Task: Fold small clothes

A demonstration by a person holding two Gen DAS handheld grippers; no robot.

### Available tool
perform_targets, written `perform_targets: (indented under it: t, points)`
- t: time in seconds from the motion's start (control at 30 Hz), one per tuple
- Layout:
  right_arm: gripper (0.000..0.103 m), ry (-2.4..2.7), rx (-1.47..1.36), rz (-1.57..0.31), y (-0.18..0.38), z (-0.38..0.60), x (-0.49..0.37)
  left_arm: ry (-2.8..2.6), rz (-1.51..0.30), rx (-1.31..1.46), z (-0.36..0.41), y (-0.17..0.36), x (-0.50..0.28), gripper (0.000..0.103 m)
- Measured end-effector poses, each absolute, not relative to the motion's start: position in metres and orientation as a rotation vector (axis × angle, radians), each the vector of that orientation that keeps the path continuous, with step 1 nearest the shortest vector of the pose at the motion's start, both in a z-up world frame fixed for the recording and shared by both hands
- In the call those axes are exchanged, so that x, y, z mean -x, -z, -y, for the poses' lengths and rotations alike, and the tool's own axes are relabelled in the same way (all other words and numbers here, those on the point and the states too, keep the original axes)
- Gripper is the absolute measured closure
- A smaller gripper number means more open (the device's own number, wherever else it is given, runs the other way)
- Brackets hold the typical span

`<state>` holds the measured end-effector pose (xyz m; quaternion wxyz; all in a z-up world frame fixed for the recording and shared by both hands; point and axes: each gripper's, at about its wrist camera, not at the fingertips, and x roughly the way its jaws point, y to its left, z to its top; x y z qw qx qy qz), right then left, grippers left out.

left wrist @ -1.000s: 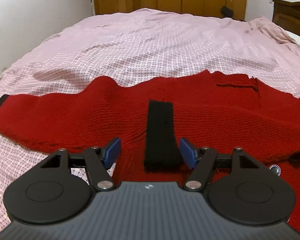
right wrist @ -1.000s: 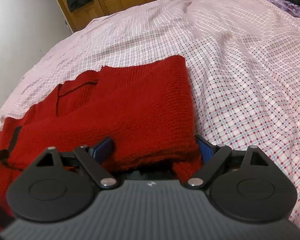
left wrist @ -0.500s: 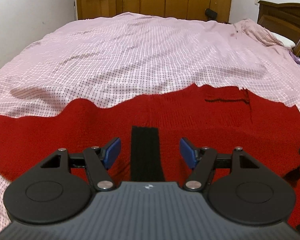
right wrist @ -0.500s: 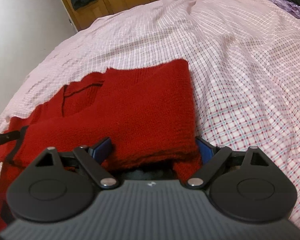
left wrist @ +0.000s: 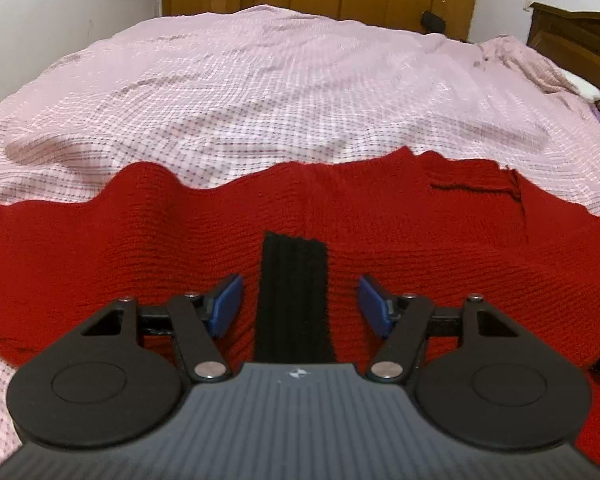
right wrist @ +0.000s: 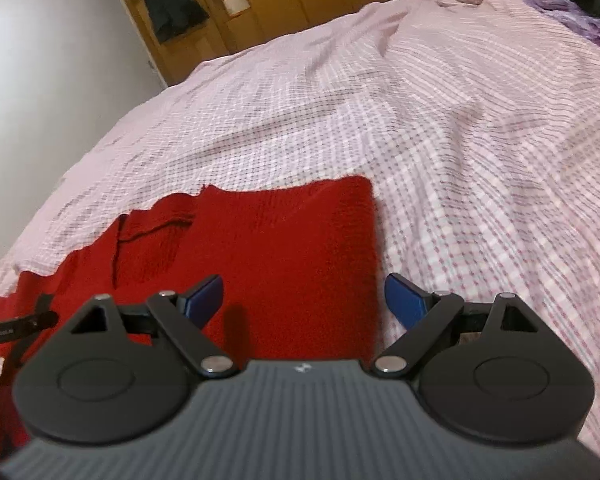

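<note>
Your left gripper [left wrist: 299, 300] jaws have just been closing, apart around the red sweater's [left wrist: 420, 240] black cuff [left wrist: 294, 300]; right gripper [right wrist: 303, 300] jaws gape empty over its folded side; remaining folds, I judge, ahead.

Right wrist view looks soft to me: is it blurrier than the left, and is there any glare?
Right wrist view: motion-smeared, red sweater weave lost, wardrobe soft. Left wrist view: sharper, the knit ribs and black cuff readable, bedsheet mildly blurred. Both: fisheye bending, no glare.
</note>
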<state>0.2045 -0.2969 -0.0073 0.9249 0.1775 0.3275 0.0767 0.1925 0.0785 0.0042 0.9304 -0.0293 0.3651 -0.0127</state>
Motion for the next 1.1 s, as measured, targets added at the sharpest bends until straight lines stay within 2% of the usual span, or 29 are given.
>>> perform_targets:
  t: [0.03, 0.07, 0.13, 0.27, 0.33, 0.4, 0.43, 0.47, 0.5, 0.57, 0.7, 0.93, 1.1]
  points:
    - [0.014, -0.163, -0.369, -0.668, 0.009, 0.297, -0.207, 0.042, -0.740, 0.065, -0.078, -0.005, -0.192, 0.050]
    - [0.014, -0.165, -0.375, -0.664, 0.011, 0.298, -0.209, 0.040, -0.732, 0.061, -0.076, -0.005, -0.190, 0.052]
    - [0.014, -0.170, -0.388, -0.658, 0.012, 0.299, -0.212, 0.029, -0.716, 0.039, -0.072, -0.005, -0.188, 0.065]
    - [0.014, -0.180, -0.398, -0.635, 0.011, 0.301, -0.219, 0.004, -0.692, 0.066, -0.074, -0.004, -0.186, 0.076]
    - [0.014, -0.189, -0.403, -0.632, 0.013, 0.302, -0.220, 0.001, -0.677, 0.075, -0.074, -0.006, -0.186, 0.088]
    - [0.027, -0.183, -0.398, -0.632, 0.015, 0.301, -0.222, 0.009, -0.650, 0.069, -0.069, -0.011, -0.182, 0.091]
    - [0.042, -0.170, -0.388, -0.633, 0.016, 0.300, -0.222, 0.009, -0.631, 0.053, -0.066, -0.015, -0.179, 0.091]
    - [0.068, -0.157, -0.378, -0.624, 0.016, 0.300, -0.221, 0.008, -0.611, 0.034, -0.062, -0.019, -0.176, 0.092]
    - [0.077, -0.150, -0.384, -0.604, 0.015, 0.302, -0.219, 0.008, -0.589, 0.022, -0.058, -0.024, -0.174, 0.092]
    - [0.084, -0.130, -0.421, -0.550, 0.011, 0.308, -0.214, 0.008, -0.546, 0.021, -0.054, -0.034, -0.171, 0.092]
    - [0.085, -0.036, -0.460, -0.505, 0.012, 0.319, -0.211, 0.001, -0.497, 0.027, -0.051, -0.043, -0.183, 0.092]
    - [0.084, -0.008, -0.455, -0.563, 0.024, 0.319, -0.218, -0.036, -0.656, -0.006, -0.044, 0.007, -0.228, 0.089]
    - [0.080, -0.013, -0.462, -0.576, 0.028, 0.318, -0.221, -0.034, -0.664, -0.006, -0.043, 0.006, -0.230, 0.086]
